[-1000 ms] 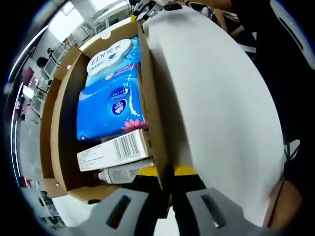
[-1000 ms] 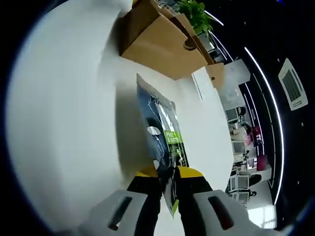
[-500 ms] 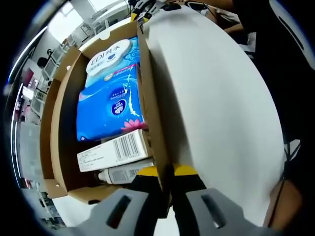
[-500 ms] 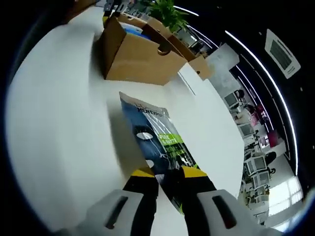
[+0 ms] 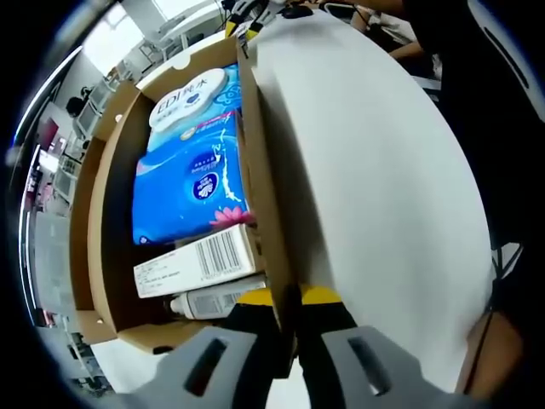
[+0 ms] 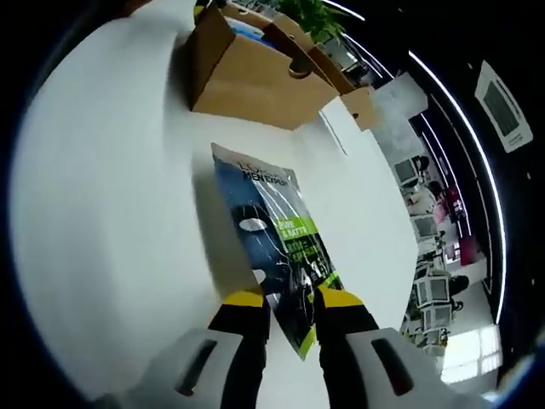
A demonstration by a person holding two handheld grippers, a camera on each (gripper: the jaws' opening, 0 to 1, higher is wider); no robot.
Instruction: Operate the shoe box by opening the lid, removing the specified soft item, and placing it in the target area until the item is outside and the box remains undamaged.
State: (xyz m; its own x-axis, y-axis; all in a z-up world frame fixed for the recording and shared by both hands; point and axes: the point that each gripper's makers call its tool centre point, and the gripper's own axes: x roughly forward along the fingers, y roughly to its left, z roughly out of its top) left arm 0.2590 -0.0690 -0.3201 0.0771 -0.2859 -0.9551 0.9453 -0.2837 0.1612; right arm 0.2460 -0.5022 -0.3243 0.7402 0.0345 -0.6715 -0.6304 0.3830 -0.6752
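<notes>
sachet (image 6: pixel 277 247) between right gripper (image 6: pixel 292 300) jaws (flat)

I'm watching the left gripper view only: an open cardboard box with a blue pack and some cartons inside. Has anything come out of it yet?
Observer: Yes. In the right gripper view a dark flat packet with a green label lies on the white table, outside the cardboard box.
Operator: Is the other gripper holding that packet?
Observer: The right gripper has its jaws apart, one on each side of the packet's near end, so it looks released.
Operator: Is the packet touching the box?
Observer: No, bare table separates them.
Operator: And the box looks intact from there?
Observer: Its outer side shows no tear or dent.
</notes>
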